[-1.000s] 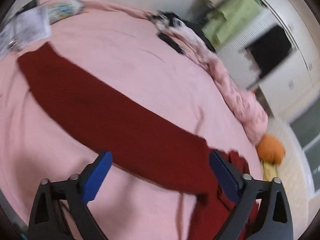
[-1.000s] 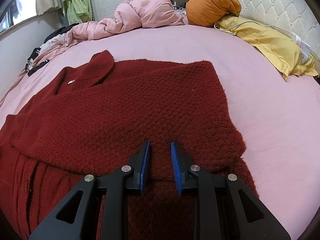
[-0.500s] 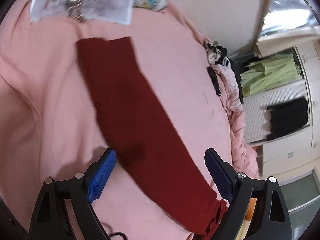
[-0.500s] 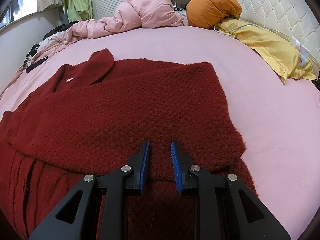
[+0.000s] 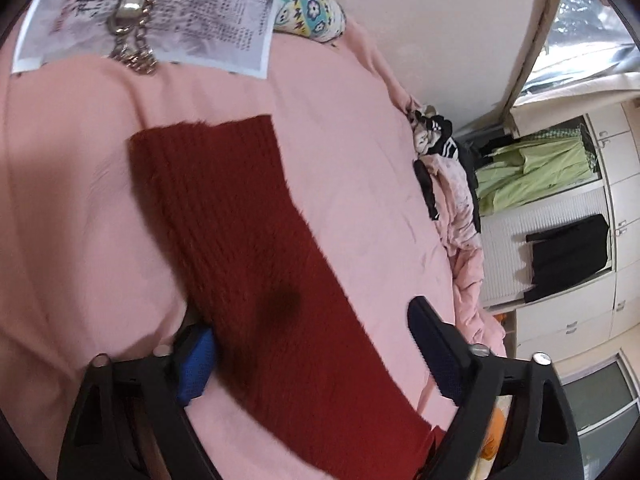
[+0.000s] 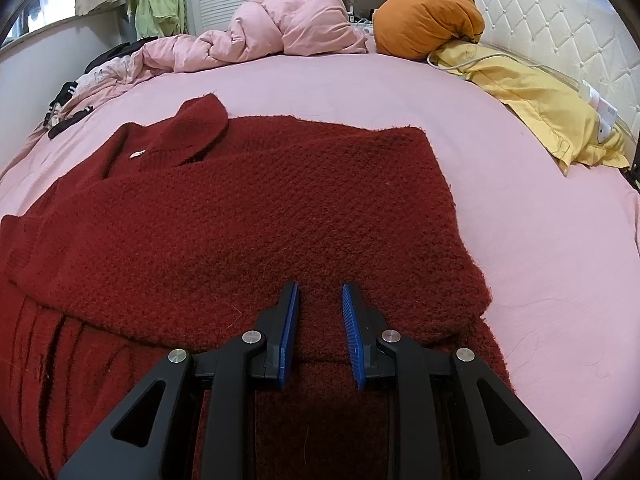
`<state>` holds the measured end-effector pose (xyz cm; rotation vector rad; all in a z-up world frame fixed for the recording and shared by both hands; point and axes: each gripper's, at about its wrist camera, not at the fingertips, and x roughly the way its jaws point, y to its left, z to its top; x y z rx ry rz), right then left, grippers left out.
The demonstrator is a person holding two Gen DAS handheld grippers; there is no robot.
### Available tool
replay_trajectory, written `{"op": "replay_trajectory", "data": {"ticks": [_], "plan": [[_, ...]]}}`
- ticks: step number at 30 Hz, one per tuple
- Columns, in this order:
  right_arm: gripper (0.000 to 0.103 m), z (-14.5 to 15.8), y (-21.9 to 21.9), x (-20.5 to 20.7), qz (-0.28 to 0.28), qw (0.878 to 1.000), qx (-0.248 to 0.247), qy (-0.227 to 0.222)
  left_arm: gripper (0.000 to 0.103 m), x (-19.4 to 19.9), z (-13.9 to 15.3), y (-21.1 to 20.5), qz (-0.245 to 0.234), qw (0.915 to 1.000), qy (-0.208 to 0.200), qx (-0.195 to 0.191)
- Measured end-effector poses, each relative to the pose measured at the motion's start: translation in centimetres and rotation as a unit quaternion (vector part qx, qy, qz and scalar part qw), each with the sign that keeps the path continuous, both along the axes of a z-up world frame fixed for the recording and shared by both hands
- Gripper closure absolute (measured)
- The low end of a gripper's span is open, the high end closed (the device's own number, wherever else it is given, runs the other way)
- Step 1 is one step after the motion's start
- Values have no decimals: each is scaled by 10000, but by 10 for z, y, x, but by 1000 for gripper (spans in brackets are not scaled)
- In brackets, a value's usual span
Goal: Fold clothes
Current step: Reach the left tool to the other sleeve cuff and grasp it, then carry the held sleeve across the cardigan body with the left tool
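A dark red knitted sweater (image 6: 248, 216) lies spread on the pink bed sheet (image 6: 540, 264), collar toward the far left. Its long sleeve (image 5: 248, 240) runs across the sheet in the left wrist view. My left gripper (image 5: 308, 320) straddles that sleeve and its jaws are closing. The left fingertip (image 5: 196, 352) is tucked at the sleeve's edge, while the right one stands off the cloth over the sheet. My right gripper (image 6: 320, 292) hovers low over the sweater's near part. Its jaws are a narrow gap apart, and the flat knit between them is not pinched.
A printed paper with a metal chain (image 5: 148, 12) and a patterned pillow (image 5: 312, 12) lie beyond the sleeve's end. A pink duvet (image 6: 280, 36), an orange cushion (image 6: 428, 24) and a yellow cloth (image 6: 540, 108) sit at the bed's far side. Wardrobes (image 5: 592, 240) stand beyond.
My left gripper swung along the sleeve toward its cuff, rolled, dropped lower and narrowed its jaws around the sleeve. The right gripper and the sweater's body stayed put.
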<state>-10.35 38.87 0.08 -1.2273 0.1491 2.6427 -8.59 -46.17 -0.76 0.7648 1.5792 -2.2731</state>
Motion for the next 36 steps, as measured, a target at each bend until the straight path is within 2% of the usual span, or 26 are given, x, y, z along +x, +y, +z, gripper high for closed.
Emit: {"op": "replay_trajectory", "data": {"ticks": [1, 2, 3, 5, 8, 12, 14, 17, 20, 23, 26, 28, 32, 36], "plan": [[79, 0, 0, 0, 0, 10000, 18, -4, 72, -2, -2, 0, 14, 9997, -221, -86], [79, 0, -1, 0, -1, 10000, 30, -6, 86, -4, -5, -1, 29, 9987, -471, -177], [79, 0, -1, 0, -1, 10000, 42, -9, 94, -5, -7, -1, 22, 9981, -576, -227], [79, -1, -1, 0, 0, 10000, 54, -10, 94, -7, -11, -1, 0, 9968, -739, -314], [79, 0, -2, -1, 3, 10000, 51, -9, 94, -12, 6, 12, -159, 9955, -615, -705], [79, 0, -3, 0, -1, 10000, 33, -2, 94, -38, 44, 55, -758, 9828, -671, -1547], [79, 0, -2, 0, -2, 10000, 2, 8, 94, -50, 59, 78, -1019, 9769, -603, -1778], [79, 0, -2, 0, -2, 10000, -18, 8, 94, -80, 80, 127, -1515, 9636, -441, -2158], [79, 1, -3, -2, 0, 10000, 13, -58, 94, -103, 95, 189, -2056, 9480, -298, -2411], [79, 14, -4, -9, 135, 9994, -14, -309, 94, -124, 106, 253, -2585, 9324, -85, -2524], [79, 39, 6, -2, 248, 9983, -535, -28, 94, -137, 113, 325, -3145, 9089, 128, -2735], [79, 50, 14, 1, 281, 9970, -712, -77, 94, -142, 117, 377, -3494, 8923, 242, -2847], [79, 56, 31, 10, 285, 9962, -793, -213, 94, -140, 109, 463, -4085, 8676, 355, -2815], [79, 57, 59, 27, 103, 9932, -1142, -187, 94, -125, 93, 545, -4670, 8317, 299, -2988]]}}
